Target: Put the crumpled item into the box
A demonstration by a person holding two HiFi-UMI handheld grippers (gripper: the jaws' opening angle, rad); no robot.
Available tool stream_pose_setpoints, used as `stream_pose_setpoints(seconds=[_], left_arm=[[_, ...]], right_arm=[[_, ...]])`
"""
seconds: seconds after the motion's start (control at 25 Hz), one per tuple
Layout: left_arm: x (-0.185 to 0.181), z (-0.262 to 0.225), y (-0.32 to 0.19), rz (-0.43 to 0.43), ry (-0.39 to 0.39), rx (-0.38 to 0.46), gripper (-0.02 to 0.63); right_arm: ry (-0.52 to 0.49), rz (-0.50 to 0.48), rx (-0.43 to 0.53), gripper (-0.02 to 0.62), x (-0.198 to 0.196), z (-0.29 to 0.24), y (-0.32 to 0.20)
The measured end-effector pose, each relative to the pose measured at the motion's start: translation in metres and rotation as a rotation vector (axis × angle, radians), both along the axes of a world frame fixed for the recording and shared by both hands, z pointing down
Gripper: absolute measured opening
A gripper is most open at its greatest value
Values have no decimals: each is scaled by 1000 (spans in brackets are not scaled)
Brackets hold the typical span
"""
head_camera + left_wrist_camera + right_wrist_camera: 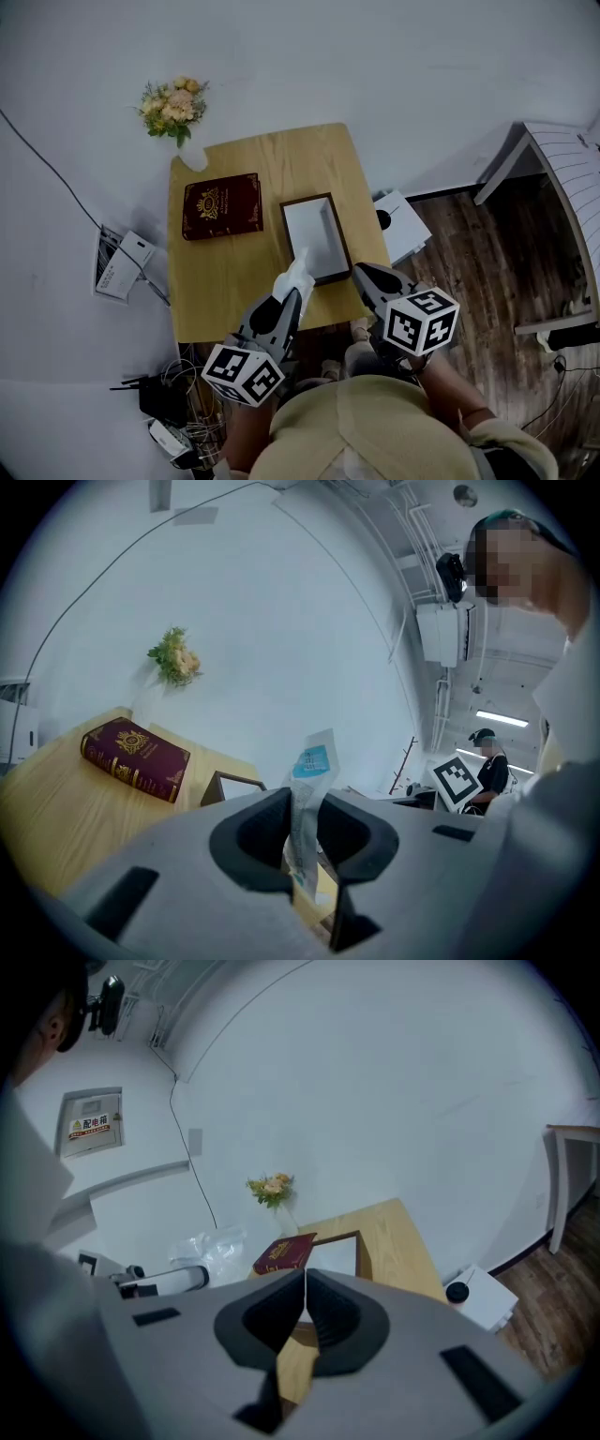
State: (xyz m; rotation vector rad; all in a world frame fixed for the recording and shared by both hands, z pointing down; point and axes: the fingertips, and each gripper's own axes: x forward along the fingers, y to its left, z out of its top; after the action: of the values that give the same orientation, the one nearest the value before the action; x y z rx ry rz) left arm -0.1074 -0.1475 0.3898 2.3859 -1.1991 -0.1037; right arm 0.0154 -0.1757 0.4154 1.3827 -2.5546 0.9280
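My left gripper point(290, 302) is shut on a crumpled white wrapper point(296, 274) that sticks up past its tips, just over the near edge of the wooden table point(234, 272). In the left gripper view the wrapper point(312, 769) shows a blue printed patch and stands pinched between the jaws of the left gripper point(302, 827). An open dark-rimmed box point(316, 237) with a white inside lies on the table right beyond the wrapper. My right gripper point(367, 278) hovers at the table's near right corner, shut with nothing in it. The right gripper point(305, 1305) looks toward the box point(336, 1252).
A dark red book point(222, 206) lies left of the box. A vase of flowers point(176, 112) stands at the table's far left corner. A white unit point(403, 225) sits on the floor to the right, cables and devices point(164, 403) to the left.
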Motion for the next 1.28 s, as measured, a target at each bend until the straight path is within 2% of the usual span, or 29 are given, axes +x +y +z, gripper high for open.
stream_pose_setpoints(seconds=[0.24, 0.64, 0.88, 1.08, 1.28], left_arm=[[4, -6, -36, -60, 6, 11, 70], [15, 0, -75, -95, -16, -7, 70], [23, 6, -91, -94, -39, -18, 71], [23, 15, -103, -106, -106, -37, 71], [27, 21, -113, -108, -112, -56, 71]], right_arm=[[0, -53, -11, 29, 1, 3, -32], [-8, -82, -32, 29, 16, 7, -69], [-23, -105, -44, 30, 13, 10, -83], [-24, -121, -51, 29, 12, 12, -91], [-24, -127, -69, 29, 14, 17, -98]])
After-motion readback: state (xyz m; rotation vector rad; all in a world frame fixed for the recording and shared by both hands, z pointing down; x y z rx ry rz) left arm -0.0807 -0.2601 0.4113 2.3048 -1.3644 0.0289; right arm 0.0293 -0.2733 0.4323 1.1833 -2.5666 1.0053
